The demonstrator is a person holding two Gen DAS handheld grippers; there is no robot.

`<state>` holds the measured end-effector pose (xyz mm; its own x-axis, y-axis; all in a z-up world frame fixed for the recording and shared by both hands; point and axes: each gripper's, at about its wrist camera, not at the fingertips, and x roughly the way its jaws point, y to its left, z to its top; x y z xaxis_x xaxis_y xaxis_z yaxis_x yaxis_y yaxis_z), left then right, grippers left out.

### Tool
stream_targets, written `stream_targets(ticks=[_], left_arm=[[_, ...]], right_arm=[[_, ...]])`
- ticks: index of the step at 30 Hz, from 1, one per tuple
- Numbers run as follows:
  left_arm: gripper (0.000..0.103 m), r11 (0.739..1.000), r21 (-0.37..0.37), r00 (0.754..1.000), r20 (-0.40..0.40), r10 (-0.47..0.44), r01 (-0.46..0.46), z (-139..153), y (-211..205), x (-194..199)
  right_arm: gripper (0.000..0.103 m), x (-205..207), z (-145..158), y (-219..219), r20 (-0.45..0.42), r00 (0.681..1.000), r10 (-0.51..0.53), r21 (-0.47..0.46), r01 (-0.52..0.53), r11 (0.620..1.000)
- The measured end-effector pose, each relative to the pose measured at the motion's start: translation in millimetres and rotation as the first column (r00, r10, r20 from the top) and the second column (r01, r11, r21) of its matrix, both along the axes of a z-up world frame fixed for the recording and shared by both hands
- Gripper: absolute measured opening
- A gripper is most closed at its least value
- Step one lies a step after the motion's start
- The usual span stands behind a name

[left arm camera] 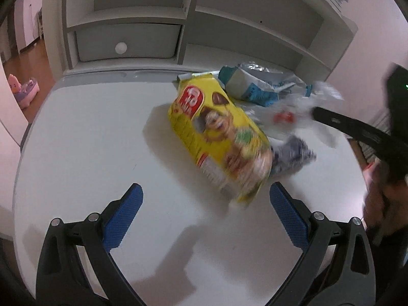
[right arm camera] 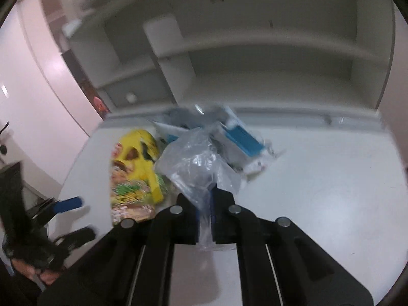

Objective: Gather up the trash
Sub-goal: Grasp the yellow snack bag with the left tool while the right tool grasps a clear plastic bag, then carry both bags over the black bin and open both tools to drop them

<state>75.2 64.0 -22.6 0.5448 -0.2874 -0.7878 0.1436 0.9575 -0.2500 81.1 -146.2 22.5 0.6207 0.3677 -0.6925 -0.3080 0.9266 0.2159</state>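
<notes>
A yellow snack bag (left arm camera: 219,137) lies on the white table (left arm camera: 89,140), just ahead of my open, empty left gripper (left arm camera: 206,199). Behind it lie a blue and white wrapper (left arm camera: 252,86) and clear plastic (left arm camera: 301,117). My right gripper (right arm camera: 206,204) is shut on a clear plastic bag (right arm camera: 199,163) and holds it above the table. The yellow bag (right arm camera: 135,176) shows at its left, the blue and white wrapper (right arm camera: 242,137) behind. My left gripper also shows in the right wrist view (right arm camera: 74,216), open, at the lower left.
A grey shelf unit (left arm camera: 178,20) with a drawer (left arm camera: 125,42) stands at the table's far edge. A pink toy (left arm camera: 23,89) sits on the wooden floor at far left. The right gripper's arm (left arm camera: 362,132) reaches in from the right.
</notes>
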Motion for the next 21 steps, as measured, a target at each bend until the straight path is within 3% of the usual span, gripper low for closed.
stream_targets(ticks=[3,8,13,15,16,17,19,21], left_arm=[[0.097,0.999,0.002,0.999,-0.01,0.034,-0.034,-0.7,-9.7,17.3],[0.097,0.995,0.059,0.997,-0.027,0.078,-0.076,-9.0,-26.6,39.8],[0.096,0.996,0.012,0.99,-0.109,0.09,-0.09,-27.1,-33.5,44.3],[0.087,0.995,-0.012,0.988,-0.118,0.1,-0.103,-30.2,-34.2,43.4],[0.069,0.994,-0.045,0.988,-0.121,0.097,-0.103,-30.8,-34.7,40.8],[0.057,0.993,-0.046,0.988,-0.121,0.099,-0.105,-30.2,-34.2,40.7],[0.048,0.993,-0.057,0.99,-0.109,0.095,-0.101,-24.7,-33.5,34.7],[0.045,0.993,-0.05,0.992,-0.078,0.102,-0.106,-14.1,-30.7,26.2]], right_arm=[[0.007,-28.9,26.2,-5.2,0.079,0.997,0.009,0.005,-0.009,1.0],[0.006,-61.9,46.2,-42.4,0.122,0.992,-0.008,0.028,0.005,1.0],[0.007,-90.5,44.8,-87.9,0.126,0.991,-0.053,0.046,0.048,0.998],[0.006,-96.9,38.6,-101.9,0.12,0.989,-0.08,0.055,0.074,0.996],[0.007,-99.2,36.2,-107.2,0.117,0.989,-0.089,0.059,0.083,0.995],[0.007,-102.5,33.1,-114.6,0.112,0.988,-0.104,0.063,0.097,0.993],[0.007,-108.2,29.4,-126.9,0.109,0.986,-0.126,0.071,0.119,0.99],[0.006,-117.1,29.0,-144.5,0.117,0.98,-0.163,0.076,0.154,0.985]])
